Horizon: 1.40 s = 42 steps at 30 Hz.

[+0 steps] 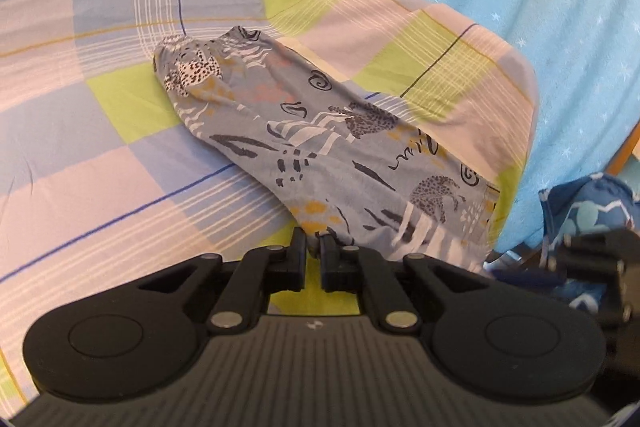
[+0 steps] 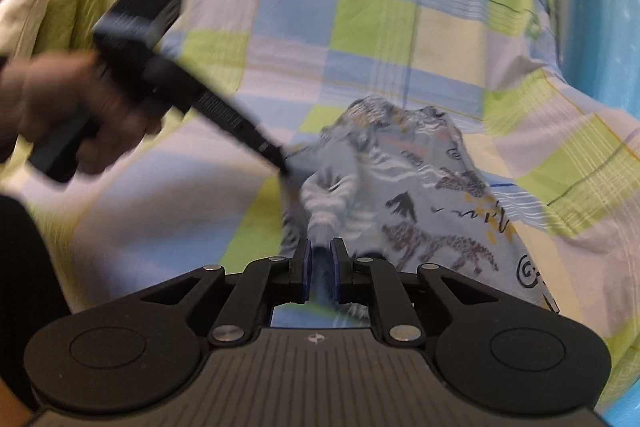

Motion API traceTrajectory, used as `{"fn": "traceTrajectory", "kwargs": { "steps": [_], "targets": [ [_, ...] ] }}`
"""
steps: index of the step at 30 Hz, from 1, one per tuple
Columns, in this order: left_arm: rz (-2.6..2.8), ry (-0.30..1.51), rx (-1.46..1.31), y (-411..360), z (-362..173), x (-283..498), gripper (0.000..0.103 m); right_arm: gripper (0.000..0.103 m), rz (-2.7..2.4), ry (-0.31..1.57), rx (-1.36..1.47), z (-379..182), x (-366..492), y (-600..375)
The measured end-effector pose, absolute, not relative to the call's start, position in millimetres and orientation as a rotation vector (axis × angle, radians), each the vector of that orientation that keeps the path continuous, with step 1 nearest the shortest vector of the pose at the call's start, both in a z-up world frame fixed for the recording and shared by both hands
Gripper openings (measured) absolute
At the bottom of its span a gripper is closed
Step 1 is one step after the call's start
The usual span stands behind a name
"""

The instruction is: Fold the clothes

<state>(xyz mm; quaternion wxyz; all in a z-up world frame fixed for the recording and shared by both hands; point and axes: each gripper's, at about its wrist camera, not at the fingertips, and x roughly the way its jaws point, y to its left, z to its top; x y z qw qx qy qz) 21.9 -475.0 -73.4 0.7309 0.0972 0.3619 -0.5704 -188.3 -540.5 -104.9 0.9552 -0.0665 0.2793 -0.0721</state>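
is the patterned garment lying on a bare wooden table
No, the patterned garment lies on a checked bedsheet of green, blue and pale squares, with no wooden tabletop under it.

garment (image 1: 320, 143): grey-blue, leopard-spot, swirl and white stripe print
bedsheet (image 1: 100, 131): green/blue/lilac checks
blanket (image 1: 540, 7) beside bedsheet: sky blue, white stars

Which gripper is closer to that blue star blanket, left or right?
Right, probably. The right gripper sits nearer the blue star blanket, which hangs on the right. The left gripper pinches the patterned garment further left, over the checked sheet.
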Motion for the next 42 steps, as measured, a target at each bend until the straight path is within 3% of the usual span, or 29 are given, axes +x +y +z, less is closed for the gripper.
{"fn": "traceTrajectory", "kwargs": {
  "steps": [2,4,11,12,13,15,18,21,23,26,31,34,37,42],
  "targets": [
    [-1.252,0.817,0.185,-473,-72,23,0.004,0.021,-0.111,0.608,-0.281,-119,-184,-517],
    [-1.249,0.836,0.153,-470,-71,25,0.004,0.038,-0.079,0.627,-0.421,-131,-178,-498],
    [-1.229,0.89,0.029,-458,-71,33,0.001,0.039,-0.135,0.667,-0.671,-161,-143,-487],
    [-1.228,0.889,0.025,-457,-71,33,0.001,0.038,-0.15,0.666,-0.678,-162,-139,-489],
    [-1.227,0.887,0.025,-456,-71,33,0.001,0.027,-0.171,0.667,-0.67,-161,-136,-492],
    [-1.225,0.875,0.031,-454,-71,35,0.001,0.0,-0.198,0.664,-0.561,-153,-137,-504],
    [-1.234,0.858,0.03,-451,-71,37,0.001,0.0,-0.222,0.649,-0.297,-134,-145,-529],
    [-1.247,0.844,0.024,-450,-68,38,0.001,0.001,-0.15,0.577,0.268,-117,-168,-583],
    [-1.256,0.836,0.012,-448,-65,38,0.0,0.001,-0.066,0.505,0.627,-122,-184,-618],
    [-1.253,0.84,-0.013,-443,-64,42,0.0,0.001,-0.032,0.455,0.903,-137,-197,-650],
    [-1.219,0.847,-0.005,-445,-70,47,0.0,0.002,-0.189,0.471,0.873,-138,-205,-660],
    [-1.235,0.844,0.016,-450,-73,44,0.0,0.01,-0.221,0.482,0.804,-133,-203,-659],
    [-1.274,0.838,0.051,-458,-74,35,0.0,0.012,-0.224,0.516,0.746,-133,-197,-655],
    [-1.296,0.806,0.138,-472,-78,20,0.018,0.023,-0.271,0.557,0.539,-123,-196,-635]
  ]
}}
